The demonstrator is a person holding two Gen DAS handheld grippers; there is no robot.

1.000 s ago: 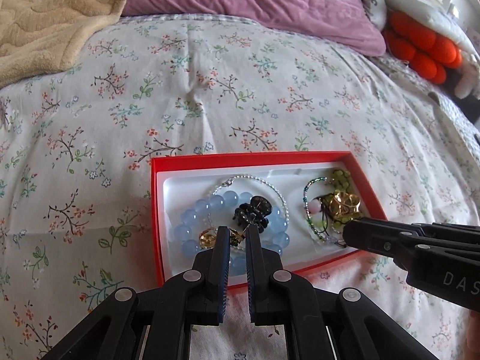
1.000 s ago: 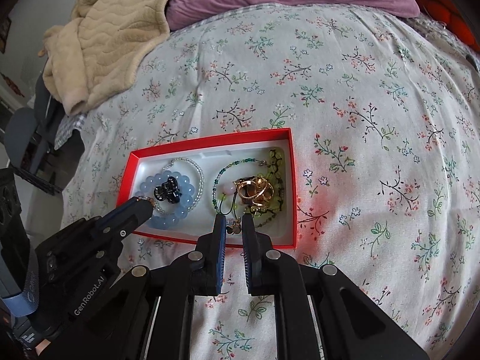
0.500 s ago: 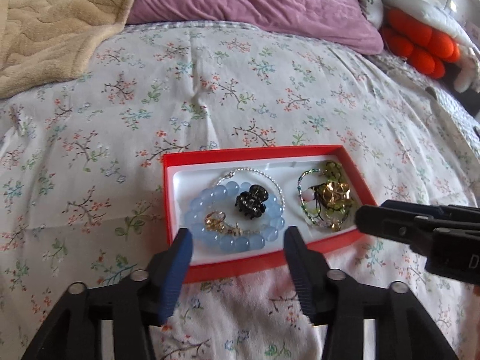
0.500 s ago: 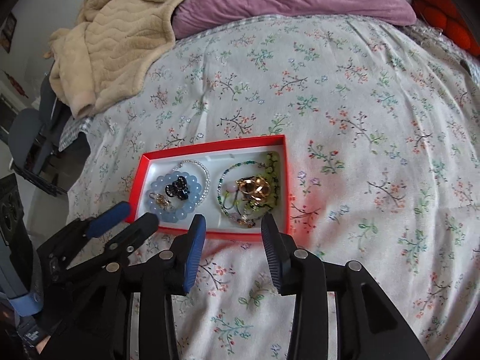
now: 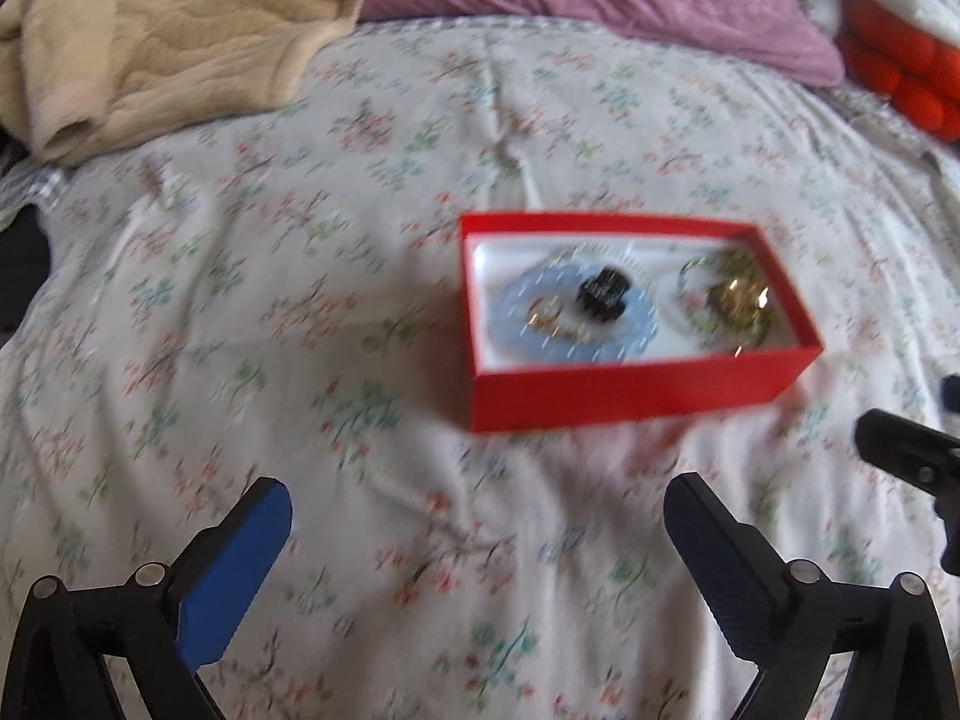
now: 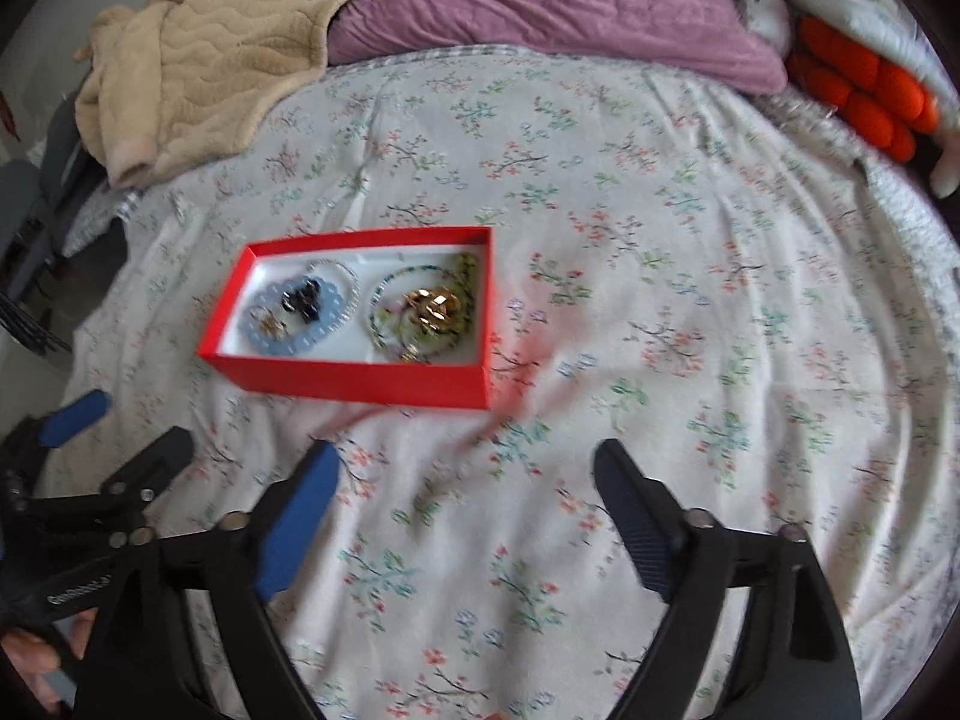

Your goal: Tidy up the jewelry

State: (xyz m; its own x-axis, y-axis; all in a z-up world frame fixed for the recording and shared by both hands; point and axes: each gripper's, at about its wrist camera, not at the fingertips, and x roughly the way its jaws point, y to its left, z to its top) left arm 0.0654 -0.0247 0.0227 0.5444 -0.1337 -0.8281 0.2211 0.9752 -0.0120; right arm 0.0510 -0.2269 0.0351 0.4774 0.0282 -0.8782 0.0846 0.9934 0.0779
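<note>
Beige quilted blanket [image 6: 204,54] is lying bunched at the far left of the bed, with a purple pillow [image 6: 540,0] beside it along the head. Nearer me, I am holding the left gripper [image 5: 477,546] low over the floral bedspread [image 6: 690,276], its fingers spread wide and gripping nothing. Further right, the red box [image 6: 360,375] is sitting on the spread, well apart from both tools. Its left half is holding the blue bead bracelet [image 6: 300,315] with a black clip [image 6: 303,299] on it; its right half is holding a green beaded strand [image 6: 462,294] around some gold pieces [image 6: 432,306]. My right gripper [image 6: 465,516] is hanging just as wide and just as bare. Nothing loose is showing on the fabric, so I am judging the sorting finished. Next I am looking for a lid, which I cannot see.
</note>
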